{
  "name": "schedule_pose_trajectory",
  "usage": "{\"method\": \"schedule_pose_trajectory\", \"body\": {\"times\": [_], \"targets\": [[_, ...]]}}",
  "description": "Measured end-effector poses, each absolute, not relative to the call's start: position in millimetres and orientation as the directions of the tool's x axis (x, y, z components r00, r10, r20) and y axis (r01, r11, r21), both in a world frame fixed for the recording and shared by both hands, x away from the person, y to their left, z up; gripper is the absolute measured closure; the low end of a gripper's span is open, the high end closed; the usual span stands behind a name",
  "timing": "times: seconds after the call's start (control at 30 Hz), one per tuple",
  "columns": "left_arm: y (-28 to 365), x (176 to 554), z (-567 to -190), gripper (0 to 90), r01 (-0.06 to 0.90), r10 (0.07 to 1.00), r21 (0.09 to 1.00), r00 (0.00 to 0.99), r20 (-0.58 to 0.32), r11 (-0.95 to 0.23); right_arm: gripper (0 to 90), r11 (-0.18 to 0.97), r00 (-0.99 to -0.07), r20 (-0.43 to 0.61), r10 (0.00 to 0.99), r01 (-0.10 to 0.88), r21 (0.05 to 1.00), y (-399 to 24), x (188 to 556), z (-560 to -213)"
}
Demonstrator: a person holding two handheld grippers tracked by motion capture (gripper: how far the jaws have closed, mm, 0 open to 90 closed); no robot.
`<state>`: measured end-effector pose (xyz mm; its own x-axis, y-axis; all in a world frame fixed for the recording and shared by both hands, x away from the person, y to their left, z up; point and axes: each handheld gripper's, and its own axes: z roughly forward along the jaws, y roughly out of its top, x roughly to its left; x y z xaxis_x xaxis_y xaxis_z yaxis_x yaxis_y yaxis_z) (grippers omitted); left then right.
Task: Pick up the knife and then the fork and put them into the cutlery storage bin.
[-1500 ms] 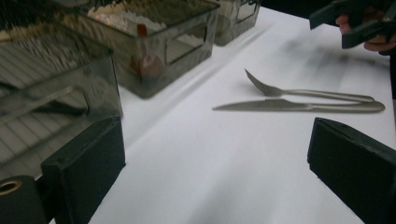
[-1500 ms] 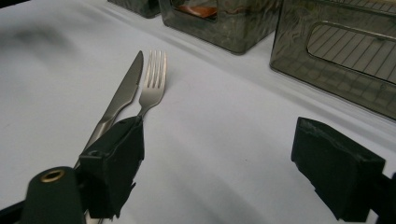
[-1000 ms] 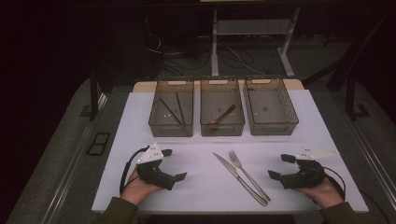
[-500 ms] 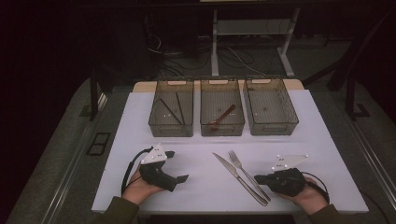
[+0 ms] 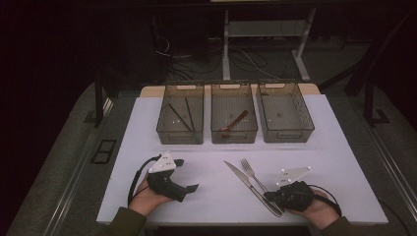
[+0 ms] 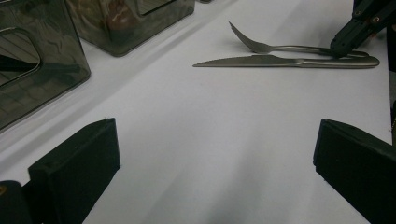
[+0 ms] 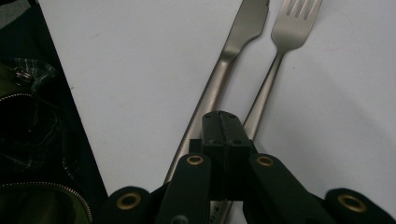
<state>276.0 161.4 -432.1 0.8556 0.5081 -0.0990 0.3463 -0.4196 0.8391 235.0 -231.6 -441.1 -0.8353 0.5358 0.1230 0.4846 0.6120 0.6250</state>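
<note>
A steel knife [image 5: 248, 184] and fork [image 5: 253, 174] lie side by side on the white mat [image 5: 206, 196], handles toward me. My right gripper [image 5: 268, 195] is shut, its tips resting over the handle ends. In the right gripper view the closed jaws [image 7: 222, 121] sit just above the fork [image 7: 275, 70] and knife [image 7: 224, 79] handles, with nothing visibly between them. My left gripper [image 5: 187, 174] rests open on the mat at the left. The left gripper view shows its wide jaws [image 6: 215, 154] over bare mat, with the knife [image 6: 280, 61] and fork [image 6: 280, 47] beyond.
Three clear bins stand in a row at the back of the mat. The left bin [image 5: 162, 123] holds dark sticks, the middle bin [image 5: 233, 135] holds a reddish spoon [image 5: 235, 123], and the right bin [image 5: 285, 132] looks empty. The mat's front edge runs close under both hands.
My right gripper has slid left from the mat's right side to the cutlery handles, and its jaws have gone from open to shut. The left gripper has stayed put.
</note>
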Motion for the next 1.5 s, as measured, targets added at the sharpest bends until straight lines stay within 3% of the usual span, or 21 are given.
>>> {"method": "schedule_pose_trajectory", "body": {"times": [0.47, 0.7, 0.83, 0.97, 1.17, 1.5], "targets": [[162.0, 275.3, -431.4, 0.0, 0.347, 0.507, 0.839, 0.856, -0.101, -0.419, 88.8, 0.627, -0.783, 0.003, 0.622, 0.5, 0.598, -253.6, 245.8, -440.7], [161.6, 275.4, -431.5, 0.0, 0.348, 0.507, 0.839, 0.856, -0.103, -0.418, 88.2, 0.603, -0.775, 0.034, 0.632, 0.518, 0.606, -264.7, 250.8, -440.9], [161.8, 275.3, -431.4, 0.0, 0.347, 0.505, 0.839, 0.857, -0.102, -0.42, 77.0, 0.577, -0.786, 0.092, 0.612, 0.523, 0.628, -268.6, 251.7, -437.3], [161.4, 275.2, -431.6, 0.0, 0.348, 0.505, 0.839, 0.857, -0.104, -0.418, 58.3, 0.565, -0.794, 0.123, 0.596, 0.523, 0.638, -271.7, 253.4, -433.4], [161.4, 275.3, -431.5, 0.0, 0.348, 0.505, 0.839, 0.857, -0.104, -0.418, 44.9, 0.578, -0.808, 0.119, 0.578, 0.508, 0.638, -273.2, 259.7, -430.0], [160.0, 275.4, -432.1, 0.0, 0.355, 0.506, 0.839, 0.855, -0.114, -0.411, 44.7, 0.616, -0.818, 0.052, 0.573, 0.472, 0.63, -267.8, 270.8, -418.3]]}}
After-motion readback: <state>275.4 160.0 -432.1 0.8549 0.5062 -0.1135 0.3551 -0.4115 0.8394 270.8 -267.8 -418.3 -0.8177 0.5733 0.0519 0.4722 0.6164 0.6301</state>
